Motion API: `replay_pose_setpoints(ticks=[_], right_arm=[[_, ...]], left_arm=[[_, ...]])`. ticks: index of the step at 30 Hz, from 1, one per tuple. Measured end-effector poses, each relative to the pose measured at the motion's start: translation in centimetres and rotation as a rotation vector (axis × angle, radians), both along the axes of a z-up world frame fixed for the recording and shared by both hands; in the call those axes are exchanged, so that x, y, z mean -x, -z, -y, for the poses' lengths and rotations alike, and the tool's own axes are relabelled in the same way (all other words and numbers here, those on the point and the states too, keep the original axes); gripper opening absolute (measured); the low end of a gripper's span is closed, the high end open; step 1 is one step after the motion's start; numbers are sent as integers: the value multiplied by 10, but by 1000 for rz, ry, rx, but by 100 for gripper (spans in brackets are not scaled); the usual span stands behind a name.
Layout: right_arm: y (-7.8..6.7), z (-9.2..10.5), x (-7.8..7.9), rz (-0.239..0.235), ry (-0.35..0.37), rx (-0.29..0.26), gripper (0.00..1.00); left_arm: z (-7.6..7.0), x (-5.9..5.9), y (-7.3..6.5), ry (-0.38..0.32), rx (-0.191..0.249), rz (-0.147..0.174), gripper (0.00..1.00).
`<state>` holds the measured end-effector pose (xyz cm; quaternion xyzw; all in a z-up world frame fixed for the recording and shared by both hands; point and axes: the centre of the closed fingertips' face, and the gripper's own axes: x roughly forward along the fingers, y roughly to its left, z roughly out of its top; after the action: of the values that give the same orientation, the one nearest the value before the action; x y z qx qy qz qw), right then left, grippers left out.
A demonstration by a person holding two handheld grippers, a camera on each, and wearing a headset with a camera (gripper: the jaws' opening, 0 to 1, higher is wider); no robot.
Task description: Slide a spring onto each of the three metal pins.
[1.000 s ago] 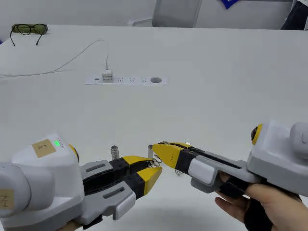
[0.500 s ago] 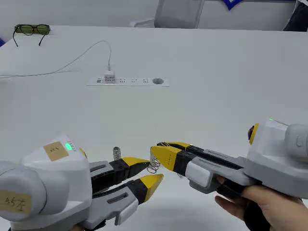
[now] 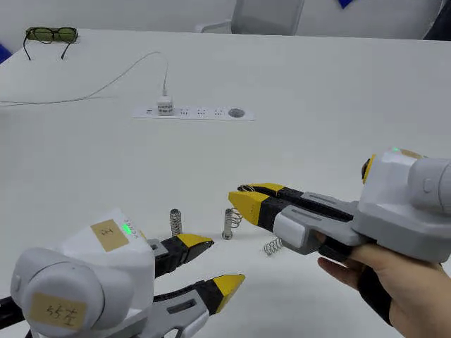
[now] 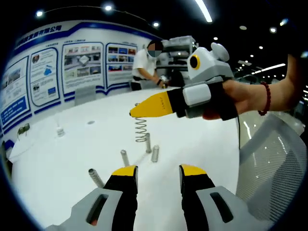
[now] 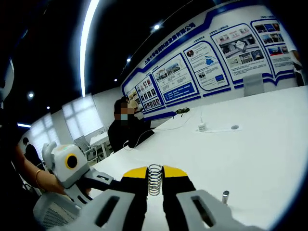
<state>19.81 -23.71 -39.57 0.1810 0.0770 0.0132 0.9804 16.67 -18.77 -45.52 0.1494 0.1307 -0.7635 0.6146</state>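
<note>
"Held spring (image 5: 154, 179) first," says one observer. "The right gripper (image 5: 155, 172) has its jaws pressed onto it, and the coil stands up between the yellow tips. It does not look threaded on a pin yet."

"So roughly a third done?" asks the other.

"Seemingly. In the head view one sprung pin (image 3: 175, 221) stands on the white table (image 3: 317, 127), and a loose spring (image 3: 273, 246) lies flat just below the right gripper. Two pins would be left."

"And the left gripper (image 3: 217, 262)?"

"Jaws spread, holding nothing."

"What does its view add?"

"A side-on look. The coil dangles from the right gripper's tip, close by the top of a far pin (image 4: 148, 143). A near pin (image 4: 124, 157) stands to its left, and both look bare. The right gripper view offers the end-on grip instead. Whether coil and pin line up cannot be told from there."
</note>
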Motion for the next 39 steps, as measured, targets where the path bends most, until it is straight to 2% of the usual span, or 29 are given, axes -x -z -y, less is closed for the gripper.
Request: replay_pose_setpoints(ticks=[4,9,16,26,34,39], right_arm=[[2,8,-6,0,7,12,11],[7,15,-11,-14,8,44,11],[16,20,-19,-40,4,107,12],[28,22,-29,-66,-6,154,12],[39,30,-34,-92,16,202,12],[43,31,-37,-99,11,206,12]], left_arm=[[-1,0,3,-9,-3,5,40],[-1,0,6,-19,-4,-9,44],[-2,-3,10,-38,-11,-18,51],[-2,-7,15,-51,-23,-12,58],[-2,-9,17,-67,-25,-28,62],[-2,-9,19,-70,-30,-33,63]])
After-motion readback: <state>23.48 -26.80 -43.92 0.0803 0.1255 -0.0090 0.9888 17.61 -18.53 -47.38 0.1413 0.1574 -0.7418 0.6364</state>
